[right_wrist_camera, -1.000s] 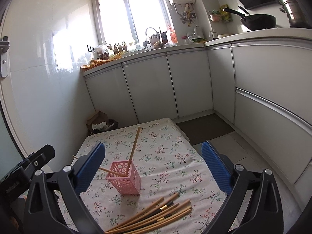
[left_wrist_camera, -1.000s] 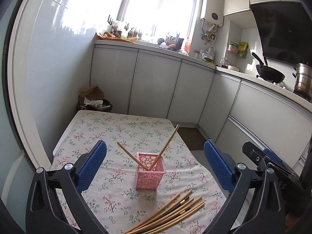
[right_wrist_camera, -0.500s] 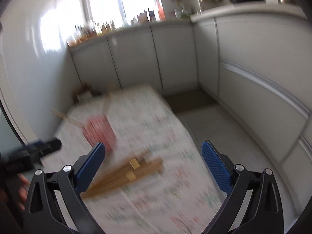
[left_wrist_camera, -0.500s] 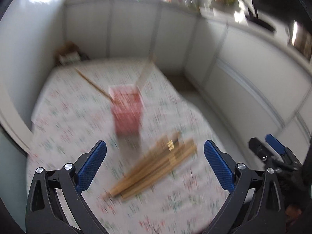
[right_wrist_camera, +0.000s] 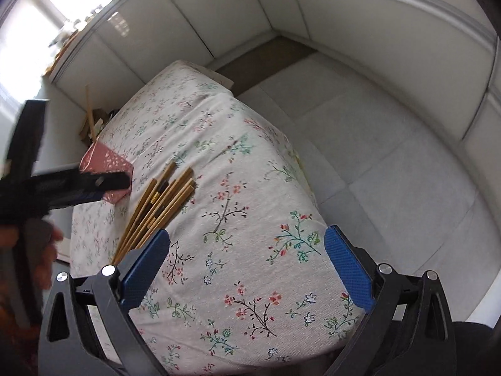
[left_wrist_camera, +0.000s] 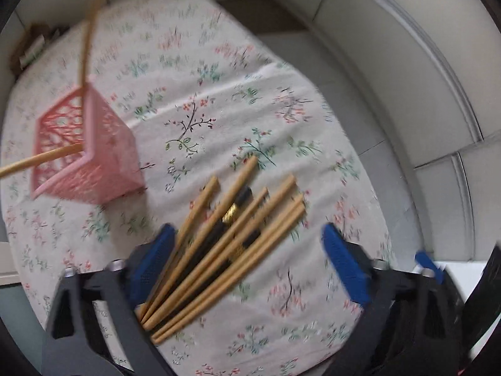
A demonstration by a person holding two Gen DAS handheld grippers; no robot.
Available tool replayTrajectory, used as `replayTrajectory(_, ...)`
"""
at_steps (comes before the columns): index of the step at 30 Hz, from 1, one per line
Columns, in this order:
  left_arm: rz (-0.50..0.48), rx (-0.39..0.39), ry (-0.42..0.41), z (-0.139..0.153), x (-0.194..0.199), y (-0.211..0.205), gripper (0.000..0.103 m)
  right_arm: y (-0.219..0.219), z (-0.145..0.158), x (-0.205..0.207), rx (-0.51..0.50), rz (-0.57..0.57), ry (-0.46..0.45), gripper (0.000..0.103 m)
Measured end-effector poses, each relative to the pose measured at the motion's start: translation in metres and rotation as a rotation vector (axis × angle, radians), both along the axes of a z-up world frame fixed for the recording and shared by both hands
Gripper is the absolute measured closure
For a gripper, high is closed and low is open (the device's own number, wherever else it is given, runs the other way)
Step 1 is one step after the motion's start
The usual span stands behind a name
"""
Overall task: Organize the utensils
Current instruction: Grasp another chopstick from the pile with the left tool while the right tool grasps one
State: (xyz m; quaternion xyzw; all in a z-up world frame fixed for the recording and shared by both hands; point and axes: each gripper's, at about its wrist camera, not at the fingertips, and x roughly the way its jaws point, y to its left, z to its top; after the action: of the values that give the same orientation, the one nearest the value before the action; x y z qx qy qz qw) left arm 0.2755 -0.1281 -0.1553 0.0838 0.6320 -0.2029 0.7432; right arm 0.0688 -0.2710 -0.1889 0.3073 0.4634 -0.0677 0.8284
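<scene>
A pile of wooden and black chopsticks (left_wrist_camera: 225, 238) lies on the floral tablecloth (left_wrist_camera: 219, 109). My left gripper (left_wrist_camera: 247, 263) is open and hangs just above the near ends of the pile, empty. A pink lattice holder (left_wrist_camera: 84, 150) with two chopsticks in it stands to the left of the pile. In the right wrist view the pile (right_wrist_camera: 156, 206) and holder (right_wrist_camera: 106, 172) lie to the left. My right gripper (right_wrist_camera: 247, 266) is open and empty above the table's near right part. The left gripper's body (right_wrist_camera: 62, 185) partly hides the holder there.
White kitchen cabinets (right_wrist_camera: 344, 15) run along the back and right. Grey tiled floor (right_wrist_camera: 391, 156) lies right of the table edge (right_wrist_camera: 313, 194). A box of rubbish (right_wrist_camera: 94, 122) stands beyond the table's far left corner.
Both grippers have tilted down and moved closer to the table. The left one has come down over the chopstick pile. Both stay open.
</scene>
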Motion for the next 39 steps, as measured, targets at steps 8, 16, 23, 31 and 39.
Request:
replayTrajectory(8, 0.008, 0.154, 0.059, -0.049, 0.035, -0.004, 0.061, -0.011, -0.006, 0.008, 0.09, 0.009, 0.013, 0.007)
replayTrajectory(16, 0.016, 0.167, 0.023, -0.057, 0.041, 0.003, 0.074, -0.005, -0.005, 0.008, 0.072, 0.036, 0.017, 0.007)
replayTrajectory(23, -0.015, 0.18, 0.014, -0.064, 0.025, 0.018, 0.087, 0.001, -0.009, 0.015, 0.038, 0.024, 0.057, 0.007)
replayTrajectory(31, 0.048, 0.043, -0.076, -0.051, -0.03, 0.061, 0.09, 0.022, -0.012, 0.073, 0.017, 0.009, 0.209, 0.018)
replayTrajectory(39, 0.096, -0.17, -0.251, 0.017, -0.115, 0.133, 0.095, 0.059, -0.027, 0.129, 0.056, 0.02, 0.384, 0.056)
